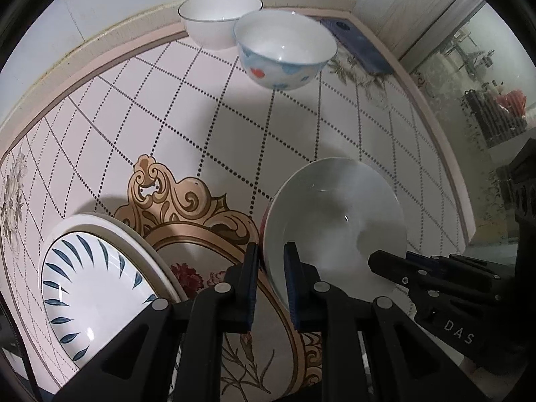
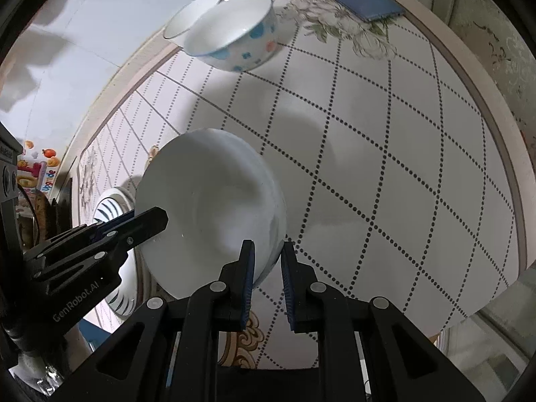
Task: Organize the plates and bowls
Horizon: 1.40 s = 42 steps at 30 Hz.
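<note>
Both grippers hold one white bowl (image 1: 335, 221) above the table, tilted on edge. My left gripper (image 1: 271, 254) is shut on its left rim. My right gripper (image 2: 268, 251) is shut on its right rim, with the bowl (image 2: 214, 214) open toward that camera. The right gripper also shows in the left wrist view (image 1: 388, 261), and the left gripper in the right wrist view (image 2: 150, 221). A white plate with blue leaf marks (image 1: 97, 288) lies at the lower left. A blue-dotted bowl (image 1: 284, 50) and a plain white bowl (image 1: 217, 16) stand at the far edge.
The round table (image 1: 234, 127) has a pink cloth with a dotted diamond grid and a gold floral centre. A blue phone (image 1: 358, 43) lies at the far right rim. A wall runs behind the table.
</note>
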Each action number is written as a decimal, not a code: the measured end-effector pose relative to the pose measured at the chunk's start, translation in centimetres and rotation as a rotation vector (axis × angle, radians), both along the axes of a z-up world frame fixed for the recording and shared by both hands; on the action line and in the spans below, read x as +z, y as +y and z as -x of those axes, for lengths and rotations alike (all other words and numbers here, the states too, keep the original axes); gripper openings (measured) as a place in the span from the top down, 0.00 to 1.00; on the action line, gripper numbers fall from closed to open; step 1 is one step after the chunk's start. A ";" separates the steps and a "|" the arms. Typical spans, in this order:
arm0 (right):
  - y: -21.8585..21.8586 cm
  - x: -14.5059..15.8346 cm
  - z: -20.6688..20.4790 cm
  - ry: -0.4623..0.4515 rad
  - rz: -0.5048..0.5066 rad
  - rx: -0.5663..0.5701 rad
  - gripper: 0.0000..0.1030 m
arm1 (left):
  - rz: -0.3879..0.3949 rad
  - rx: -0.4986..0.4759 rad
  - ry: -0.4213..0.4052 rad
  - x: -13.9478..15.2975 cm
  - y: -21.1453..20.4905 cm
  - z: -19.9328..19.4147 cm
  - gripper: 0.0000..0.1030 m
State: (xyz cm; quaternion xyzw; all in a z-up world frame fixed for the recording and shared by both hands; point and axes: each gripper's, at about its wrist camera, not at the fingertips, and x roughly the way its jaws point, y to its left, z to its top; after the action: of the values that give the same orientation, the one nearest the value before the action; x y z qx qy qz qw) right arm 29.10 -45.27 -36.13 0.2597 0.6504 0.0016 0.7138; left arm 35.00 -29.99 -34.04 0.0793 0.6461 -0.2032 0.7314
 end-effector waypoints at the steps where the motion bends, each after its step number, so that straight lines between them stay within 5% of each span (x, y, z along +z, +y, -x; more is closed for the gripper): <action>1: 0.0 -0.3 -0.1 0.004 -0.001 0.000 0.83 | -0.007 -0.001 0.003 -0.3 0.0 0.0 0.87; 11: 0.5 -1.5 -0.7 0.032 -0.008 0.002 0.83 | -0.025 0.002 0.051 -2.1 0.6 -0.1 0.87; 16: -0.2 -1.6 -0.9 0.086 -0.067 0.004 0.82 | 0.026 0.041 0.039 1.6 2.3 -0.7 0.86; 18: -1.1 -0.2 -0.8 0.079 -0.077 0.006 0.81 | 0.057 0.066 0.006 3.8 2.9 -1.6 0.79; 19: -1.8 0.8 -0.9 0.066 -0.078 0.001 0.80 | 0.080 0.081 -0.011 4.9 3.2 -2.4 0.67; 20: -2.8 2.2 -1.2 0.043 -0.076 -0.007 0.74 | 0.103 0.096 -0.024 5.8 3.2 -3.4 0.50; 22: -4.6 4.1 -2.4 -0.007 -0.085 -0.034 0.59 | 0.139 0.137 -0.049 6.6 3.2 -5.7 0.40; 24: -6.3 5.2 -4.2 -0.057 -0.101 -0.065 0.40 | 0.151 0.164 -0.056 6.3 2.4 -8.5 0.40; 28: -9.5 4.2 -10.0 -0.112 -0.118 -0.130 0.40 | 0.176 0.200 0.003 3.6 0.5 -13.8 0.40; 35: -10.5 -0.9 -18.2 -0.075 -0.155 -0.139 0.40 | 0.123 0.202 0.049 -0.4 -2.4 -19.1 0.43; 40: -10.0 -4.2 -20.9 -0.017 -0.154 -0.121 0.48 | 0.087 0.155 0.092 -2.7 -4.0 -20.1 0.74; 42: -9.8 -5.3 -21.7 -0.001 -0.166 -0.118 0.64 | 0.078 0.143 0.090 -3.0 -4.5 -20.3 0.80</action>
State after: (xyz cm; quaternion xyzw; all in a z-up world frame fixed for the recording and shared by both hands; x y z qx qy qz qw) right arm 50.79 -55.04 -41.39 0.3558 0.6311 0.0134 0.6892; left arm 55.28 -34.44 -37.08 -0.0049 0.6740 -0.1787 0.7167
